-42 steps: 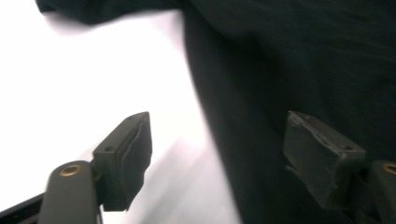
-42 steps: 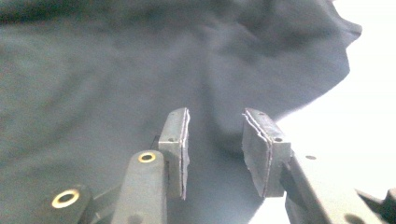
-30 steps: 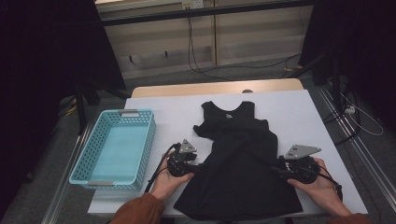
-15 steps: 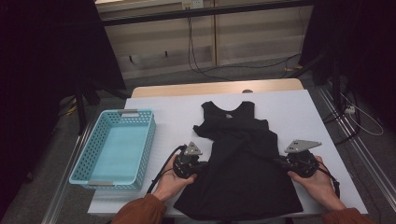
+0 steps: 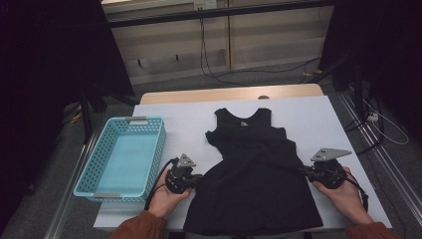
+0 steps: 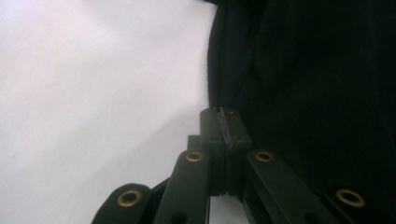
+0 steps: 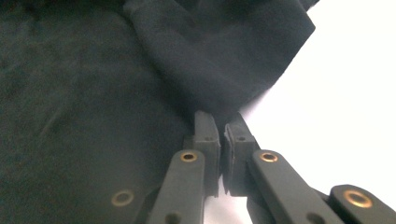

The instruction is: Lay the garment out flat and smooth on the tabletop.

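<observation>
High overhead forward view; two close gripper views along dress (image 5: 256, 174) edges

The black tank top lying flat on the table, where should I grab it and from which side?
Grip the black tank top at its two side edges, about mid-length, each gripper coming in level from its own side. It lies flat, so only those outer edges offer cloth to pinch. The left gripper and right gripper have just closed there, each on a side edge.
</observation>
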A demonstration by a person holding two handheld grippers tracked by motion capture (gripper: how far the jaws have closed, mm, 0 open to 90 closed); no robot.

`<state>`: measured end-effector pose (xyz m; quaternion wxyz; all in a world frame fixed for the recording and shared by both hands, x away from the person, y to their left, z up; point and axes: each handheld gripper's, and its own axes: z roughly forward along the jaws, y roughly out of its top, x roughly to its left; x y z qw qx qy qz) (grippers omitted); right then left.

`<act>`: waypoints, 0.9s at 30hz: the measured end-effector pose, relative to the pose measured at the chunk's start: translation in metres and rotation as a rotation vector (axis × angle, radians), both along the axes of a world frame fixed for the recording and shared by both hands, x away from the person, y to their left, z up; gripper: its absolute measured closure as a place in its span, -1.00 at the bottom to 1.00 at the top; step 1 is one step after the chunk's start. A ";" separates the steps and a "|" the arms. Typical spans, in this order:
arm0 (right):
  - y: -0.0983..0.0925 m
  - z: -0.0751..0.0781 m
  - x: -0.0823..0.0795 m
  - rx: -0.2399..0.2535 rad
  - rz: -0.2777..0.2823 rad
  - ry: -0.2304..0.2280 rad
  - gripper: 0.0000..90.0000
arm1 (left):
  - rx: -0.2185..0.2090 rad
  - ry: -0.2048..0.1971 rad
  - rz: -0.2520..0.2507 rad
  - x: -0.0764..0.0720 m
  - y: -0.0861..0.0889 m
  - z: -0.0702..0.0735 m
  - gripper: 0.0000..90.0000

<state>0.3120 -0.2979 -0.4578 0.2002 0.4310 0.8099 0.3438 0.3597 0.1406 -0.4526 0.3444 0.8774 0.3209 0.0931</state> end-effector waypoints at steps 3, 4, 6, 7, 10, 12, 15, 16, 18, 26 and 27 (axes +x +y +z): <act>-0.005 0.000 0.000 -0.003 -0.014 0.003 0.94 | -0.004 0.004 0.019 -0.004 0.010 0.000 0.99; -0.008 0.000 0.000 -0.004 -0.023 0.003 0.95 | -0.013 0.014 0.029 -0.005 0.013 0.000 0.99; -0.015 0.001 0.000 -0.004 -0.039 0.002 0.95 | -0.019 0.012 0.050 -0.007 0.018 0.002 0.99; -0.018 0.001 -0.001 0.001 -0.049 0.001 0.95 | -0.025 0.016 0.063 -0.009 0.022 0.003 0.99; -0.024 0.001 -0.004 -0.003 -0.061 0.001 0.95 | -0.058 0.030 0.087 -0.010 0.028 0.006 0.99; -0.024 0.000 -0.003 -0.004 -0.062 0.007 0.94 | -0.049 0.015 0.088 -0.010 0.023 0.005 0.99; -0.022 0.000 -0.002 -0.006 -0.063 0.002 0.78 | -0.076 0.017 0.069 -0.007 0.020 0.006 0.97; -0.022 0.000 -0.003 0.001 -0.056 -0.005 0.73 | -0.079 0.015 0.063 -0.007 0.019 0.006 0.95; -0.023 0.002 -0.004 0.016 -0.053 -0.021 0.55 | -0.097 0.016 0.063 -0.007 0.019 0.006 0.83; -0.021 0.015 -0.015 0.069 -0.054 -0.106 0.14 | -0.114 -0.081 0.026 -0.023 0.012 0.016 0.32; -0.019 0.017 -0.017 0.073 -0.046 -0.115 0.13 | -0.103 -0.099 0.019 -0.024 0.012 0.017 0.27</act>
